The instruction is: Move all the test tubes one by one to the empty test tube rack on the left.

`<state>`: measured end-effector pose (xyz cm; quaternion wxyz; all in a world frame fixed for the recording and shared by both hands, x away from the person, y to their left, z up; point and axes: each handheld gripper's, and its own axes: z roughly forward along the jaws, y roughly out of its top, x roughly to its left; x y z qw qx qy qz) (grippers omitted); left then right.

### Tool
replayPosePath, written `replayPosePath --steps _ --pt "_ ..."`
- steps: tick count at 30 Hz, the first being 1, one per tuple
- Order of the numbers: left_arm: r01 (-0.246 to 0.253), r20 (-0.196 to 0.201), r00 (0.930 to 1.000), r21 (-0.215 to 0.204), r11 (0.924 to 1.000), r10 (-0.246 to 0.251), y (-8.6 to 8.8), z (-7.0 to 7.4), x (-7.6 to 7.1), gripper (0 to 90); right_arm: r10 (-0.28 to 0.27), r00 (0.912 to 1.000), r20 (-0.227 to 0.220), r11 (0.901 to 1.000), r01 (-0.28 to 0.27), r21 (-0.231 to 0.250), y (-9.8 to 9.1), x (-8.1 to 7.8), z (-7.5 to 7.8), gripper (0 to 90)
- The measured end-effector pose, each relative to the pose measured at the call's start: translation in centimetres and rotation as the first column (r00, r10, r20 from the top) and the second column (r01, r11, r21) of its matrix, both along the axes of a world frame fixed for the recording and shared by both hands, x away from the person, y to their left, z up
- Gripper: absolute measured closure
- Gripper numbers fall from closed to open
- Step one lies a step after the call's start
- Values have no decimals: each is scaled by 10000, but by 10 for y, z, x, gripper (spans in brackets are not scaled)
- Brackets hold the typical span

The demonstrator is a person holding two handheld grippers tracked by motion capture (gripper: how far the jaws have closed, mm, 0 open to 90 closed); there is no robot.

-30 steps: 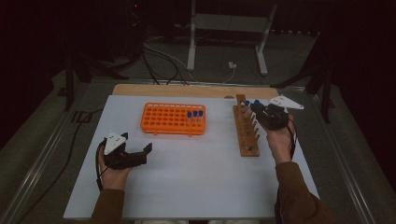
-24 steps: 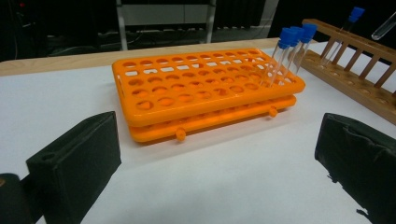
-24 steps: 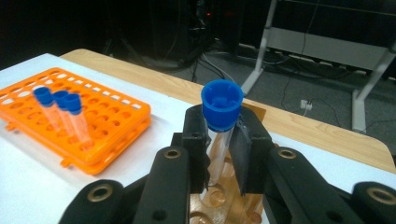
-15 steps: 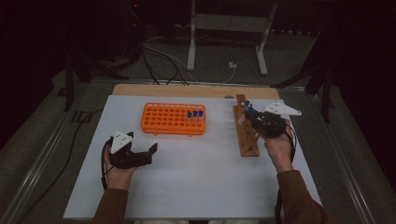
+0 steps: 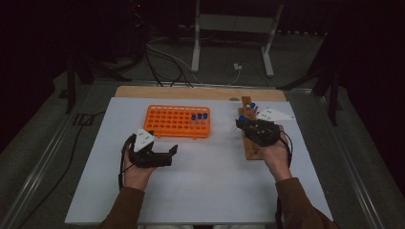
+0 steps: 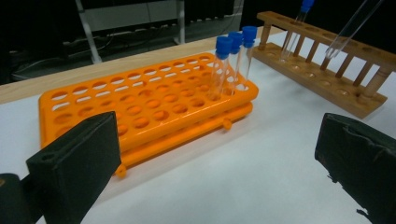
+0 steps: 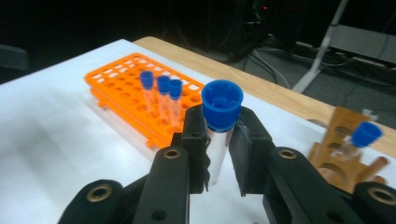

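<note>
Transfer partly done, by my read: three blue-capped tubes [image 6: 232, 60] sit upright in one corner of the orange rack [image 5: 174, 121], a fourth is in hand, one more waits in the wooden rack [image 5: 250, 136]. Left gripper [image 5: 165, 155] nearest, jaws wide apart, nothing between them, low over the white tabletop [image 5: 210, 191]. Right gripper [image 7: 219, 140] clamped on the carried test tube [image 7: 218, 149]: clear, looks empty, blue cap above the jaws, roughly upright, over the wooden rack's left edge. Remaining tube [image 7: 359, 140] leans there.

No legible text, labels or nos. on the racks, tubes or table.
</note>
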<state>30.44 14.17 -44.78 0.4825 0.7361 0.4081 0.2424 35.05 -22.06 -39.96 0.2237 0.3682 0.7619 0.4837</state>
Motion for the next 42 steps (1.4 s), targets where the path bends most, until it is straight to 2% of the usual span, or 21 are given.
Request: replayPosePath --steps 3,13,24,27,31,33,35,37,39,42 --pt "68 54 10000 -10 10000 -68 -7 3 2 12 192 9997 -149 9993 -187 332 4 -1 -1 772" --pt "504 153 9986 -1 9987 -504 -35 8 8 12 706 9972 -238 9960 -691 561 20 -6 -4 772" --pt "858 -28 9963 95 9963 -858 -61 14 13 11 1143 9923 -470 9897 -1096 916 31 -8 -5 772" --pt "1030 -238 9944 -34 9947 -1030 -66 14 17 12 1255 9909 -489 9881 -1204 957 35 -9 -5 772" --pt "1189 -349 9923 116 9928 -1185 -74 13 19 13 1404 9889 -479 9862 -1353 954 40 -10 -5 772" --pt "1161 -298 9929 293 9928 -1152 -79 12 19 27 1481 9877 -492 9850 -1429 972 42 -11 -5 772" --pt "1329 -429 9904 271 9908 -1316 -83 12 20 31 1552 9865 -530 9833 -1491 1039 44 -11 -5 771" --pt "1362 -342 9903 374 9900 -1349 -87 13 20 58 1657 9846 -550 9805 -1585 1161 47 -12 -4 772" --pt "1516 -282 9882 375 9877 -1506 -91 13 19 98 1777 9823 -592 9770 -1689 1306 50 -13 -4 771" --pt "1733 -76 9849 435 9839 -1731 -95 14 18 205 1902 9797 -632 9739 -1801 1379 54 -13 -3 771"
